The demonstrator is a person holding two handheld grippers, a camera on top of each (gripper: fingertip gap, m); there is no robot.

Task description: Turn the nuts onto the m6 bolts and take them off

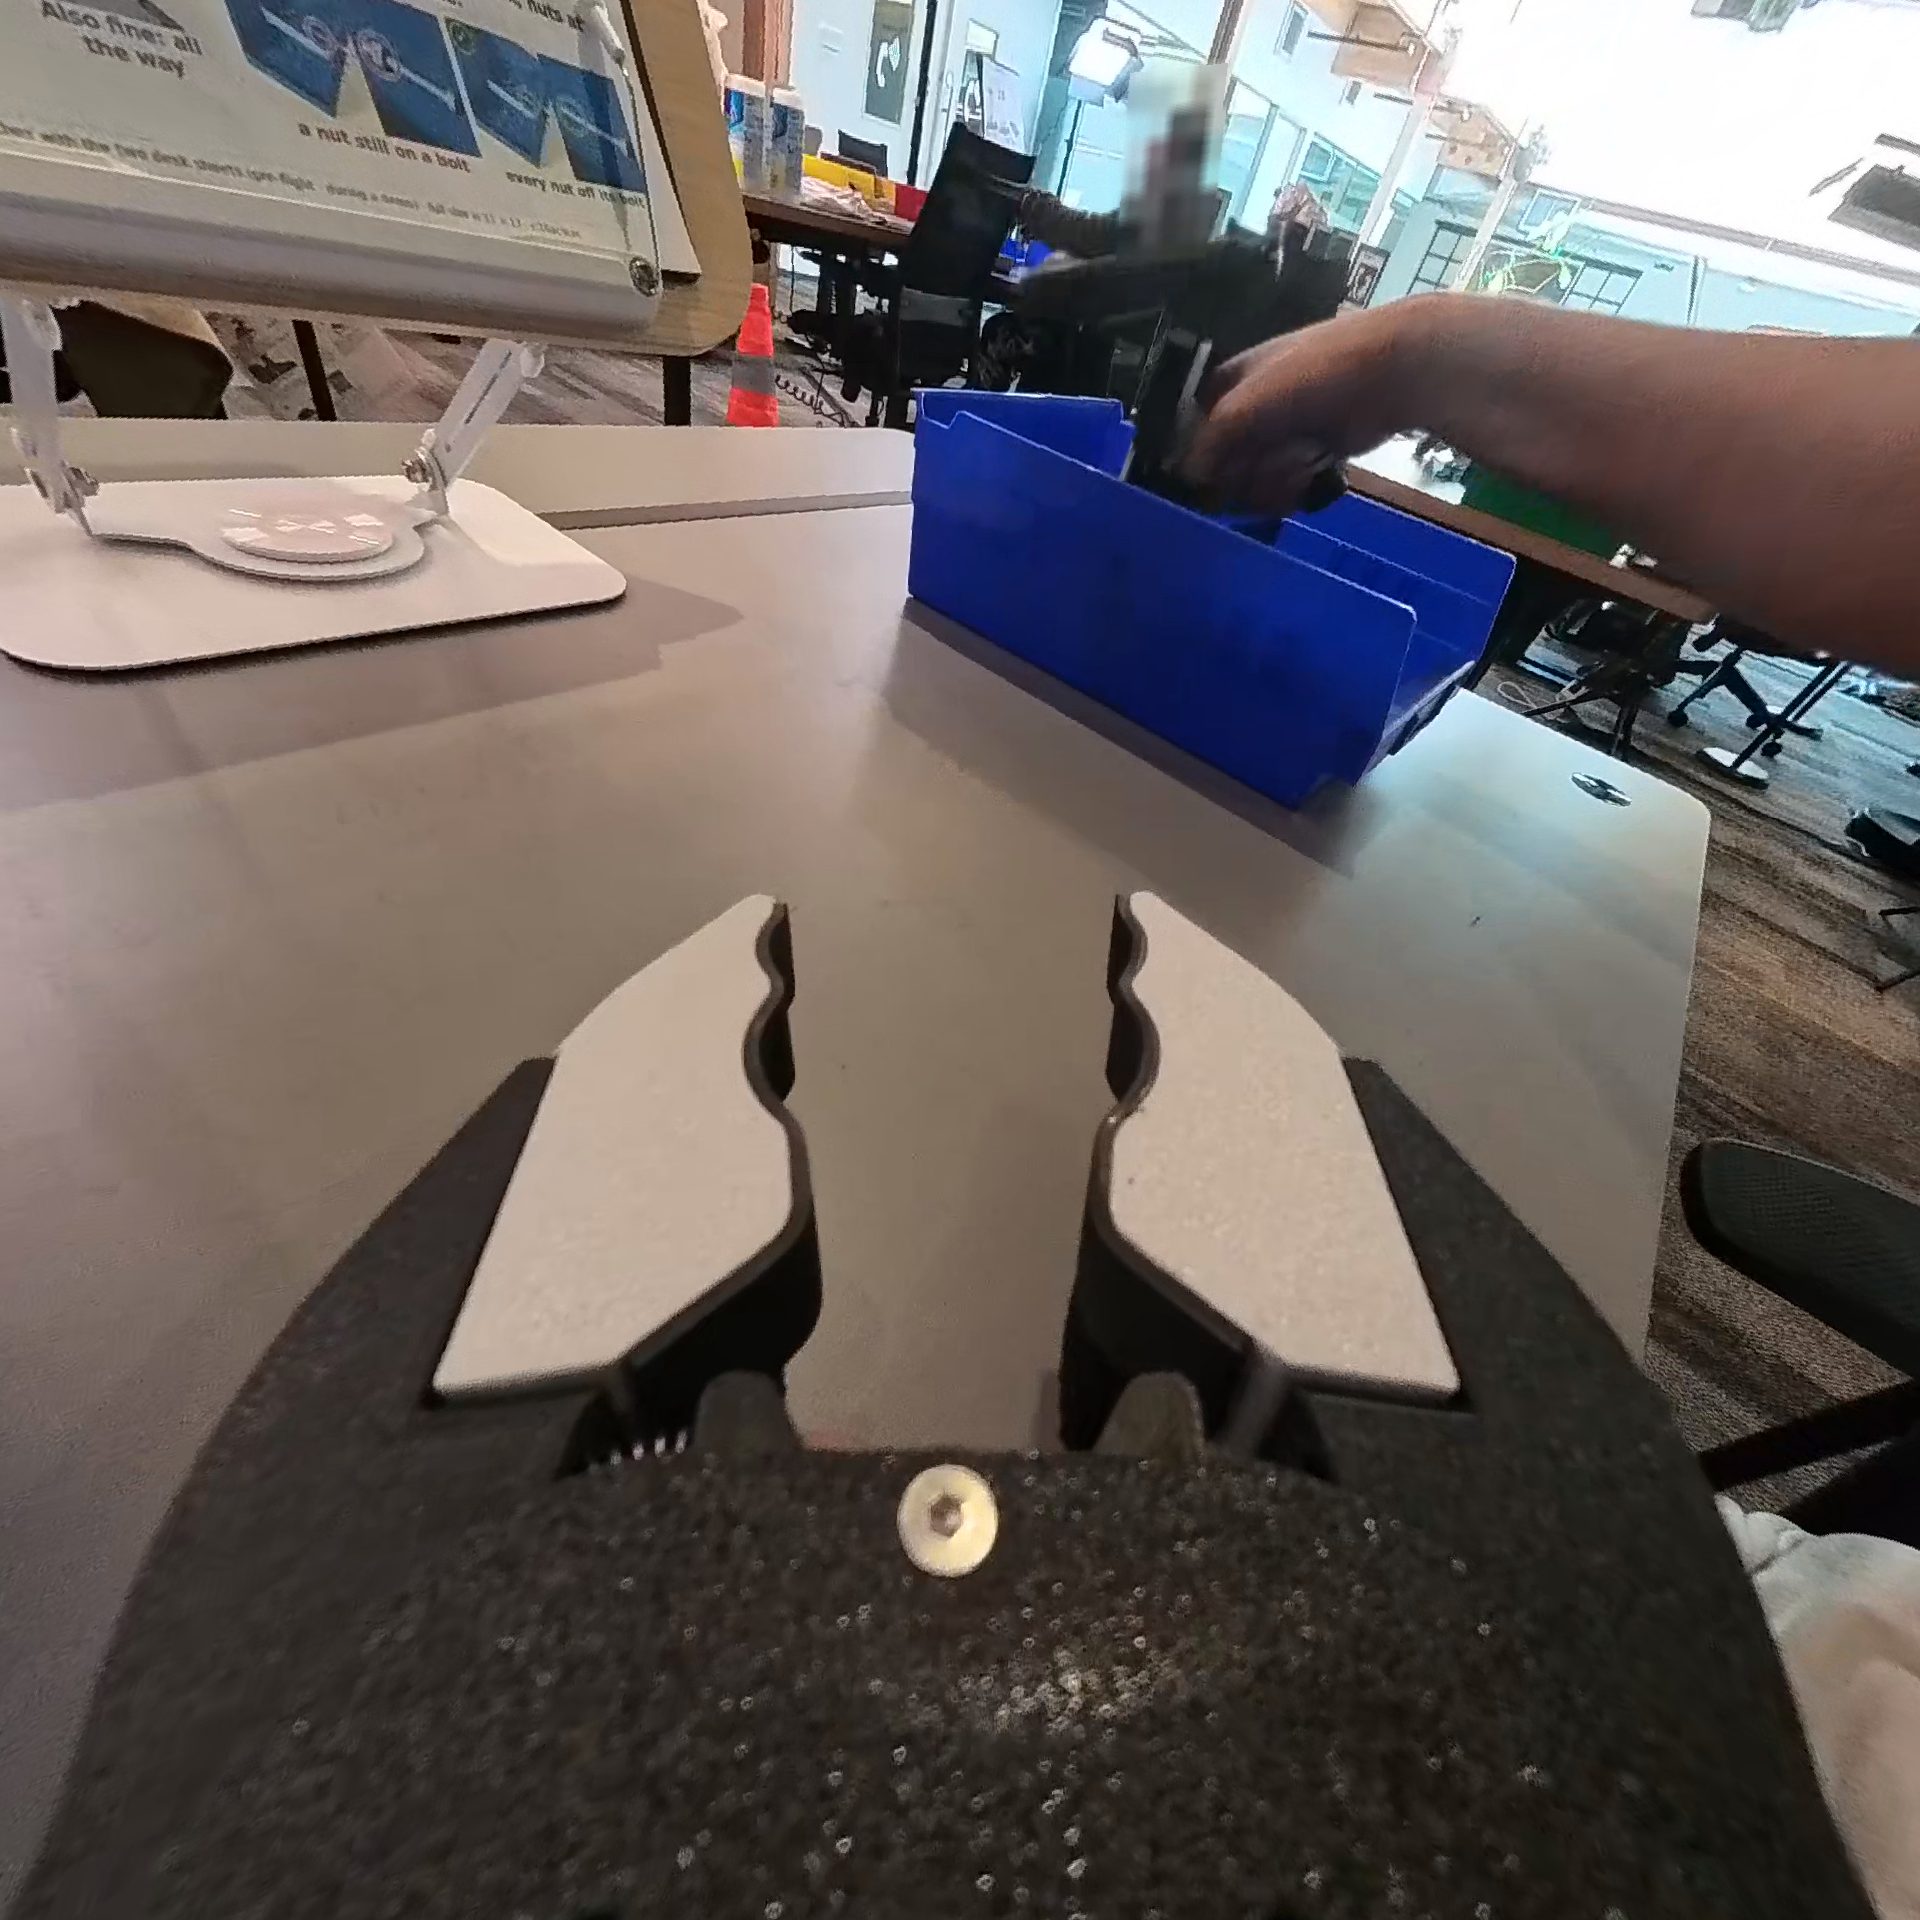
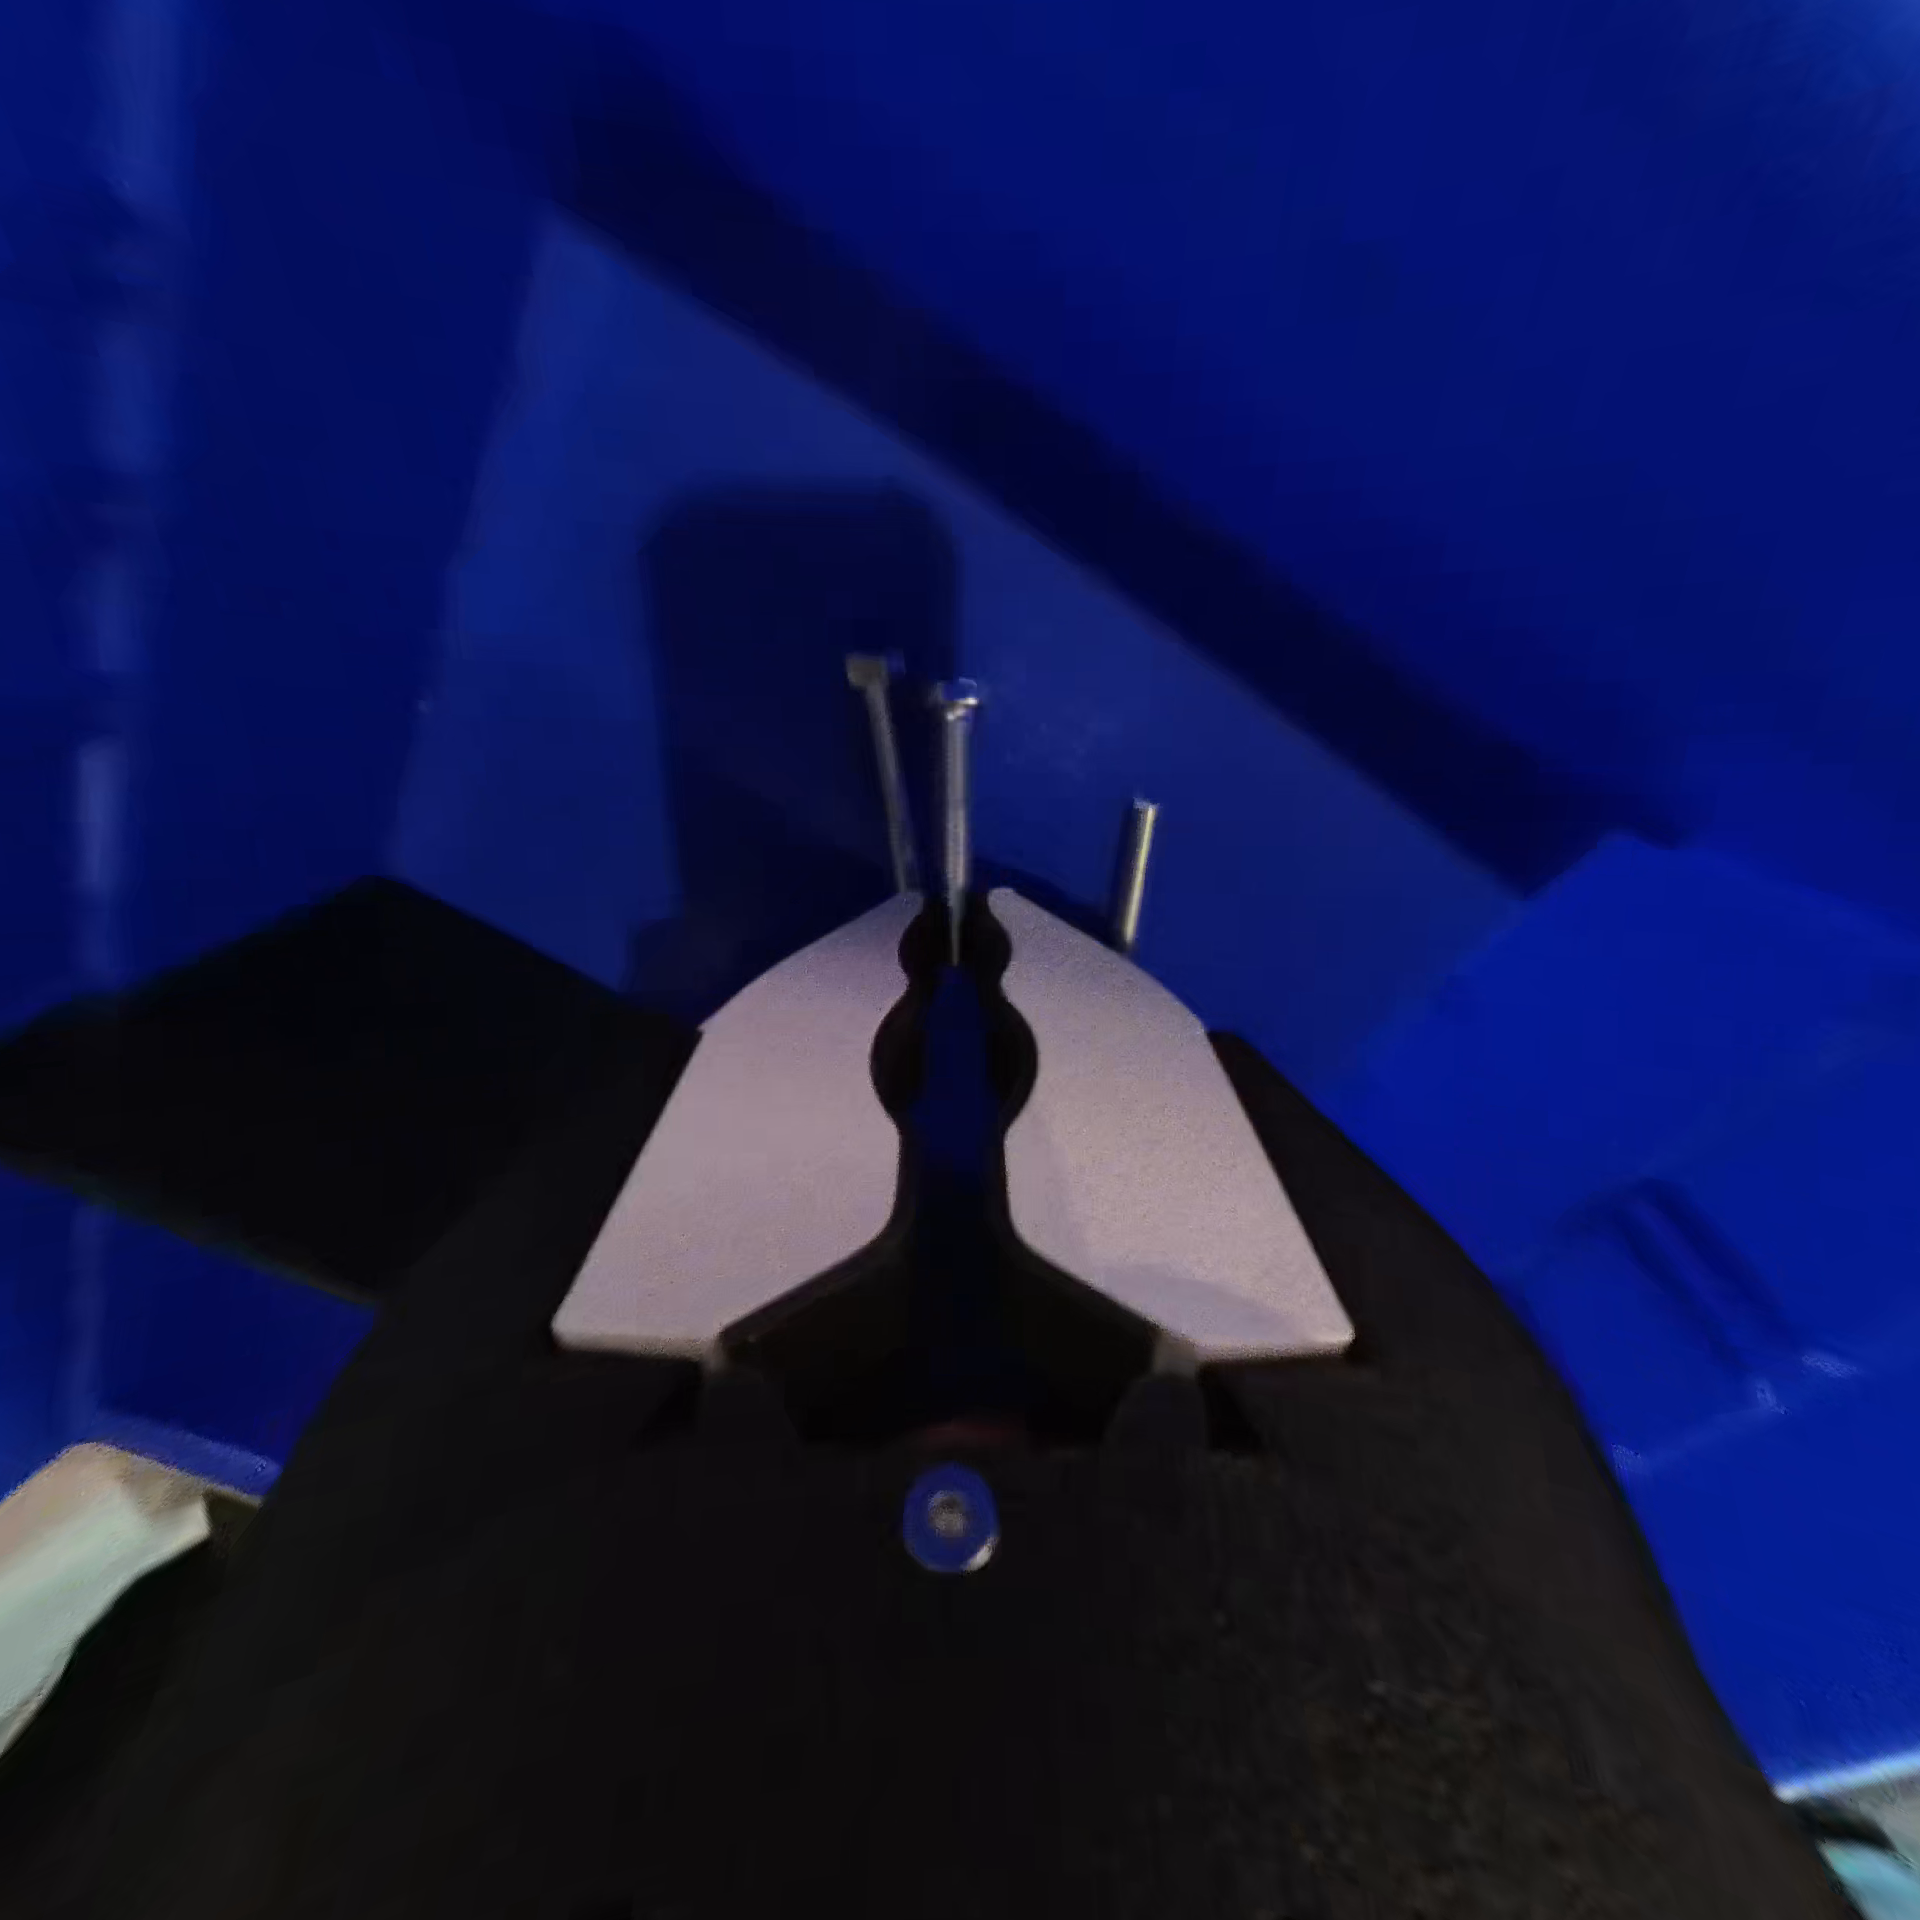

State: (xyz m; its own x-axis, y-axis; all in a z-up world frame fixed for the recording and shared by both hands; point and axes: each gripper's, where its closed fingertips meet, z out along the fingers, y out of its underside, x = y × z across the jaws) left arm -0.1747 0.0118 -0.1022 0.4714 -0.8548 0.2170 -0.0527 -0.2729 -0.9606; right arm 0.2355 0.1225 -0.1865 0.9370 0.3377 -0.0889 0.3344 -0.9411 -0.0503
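Observation:
My left gripper (image 1: 951,914) is open and empty, low over the grey table (image 1: 623,883). A blue bin (image 1: 1143,613) stands ahead to the right. A hand (image 1: 1351,395) holds my right gripper (image 1: 1174,436) down inside it, with the fingertips hidden by the bin wall. In the right wrist view my right gripper (image 2: 954,904) is shut on the shaft of a silver bolt (image 2: 954,790), whose head points away from me. A second bolt (image 2: 883,769) lies just to its left. A third bolt (image 2: 1135,873) lies to the right on the bin floor (image 2: 1351,727). I see no nuts.
A white stand (image 1: 312,540) carrying an instruction sheet stands at the table's back left. The table's edge runs along the right, with a black chair (image 1: 1808,1247) beyond it. A dark shape (image 2: 312,1039) sits left of my right gripper inside the bin.

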